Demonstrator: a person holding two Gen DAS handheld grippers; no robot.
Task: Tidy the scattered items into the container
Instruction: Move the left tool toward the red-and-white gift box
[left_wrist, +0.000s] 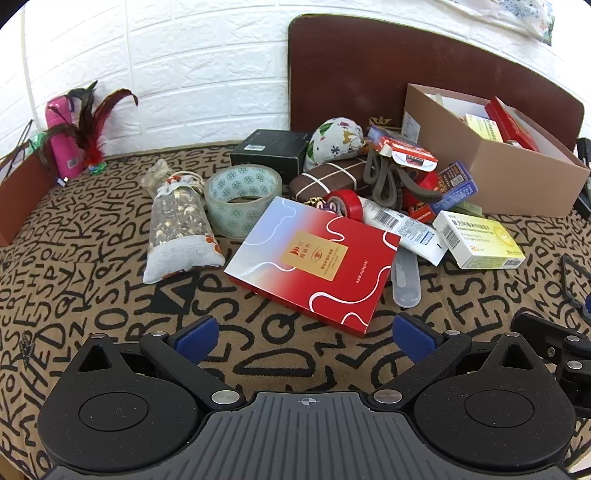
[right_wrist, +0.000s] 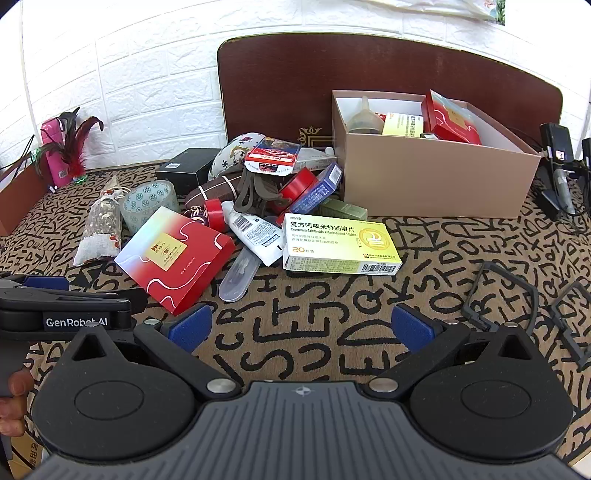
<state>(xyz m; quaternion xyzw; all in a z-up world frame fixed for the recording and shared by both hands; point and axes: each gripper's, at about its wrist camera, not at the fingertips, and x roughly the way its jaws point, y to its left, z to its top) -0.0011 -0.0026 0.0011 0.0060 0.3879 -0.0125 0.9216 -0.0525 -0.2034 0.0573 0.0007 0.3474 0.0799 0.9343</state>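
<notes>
A flat surface covered by a brown cloth (right_wrist: 317, 332) printed with black letters carries a heap of small goods. On it lie a fabric sachet (left_wrist: 177, 225), a roll of patterned clear tape (left_wrist: 240, 199), a flat red and silver box (left_wrist: 317, 258), a clear plastic case (right_wrist: 240, 275), a white tube (right_wrist: 255, 230), a yellow medicine box (right_wrist: 340, 245) and a black box (left_wrist: 271, 149). An open tan cardboard box (right_wrist: 436, 177) stands on the cloth just right of the heap, and a black wire frame (right_wrist: 506, 295) lies on the cloth well apart to the right.
</notes>
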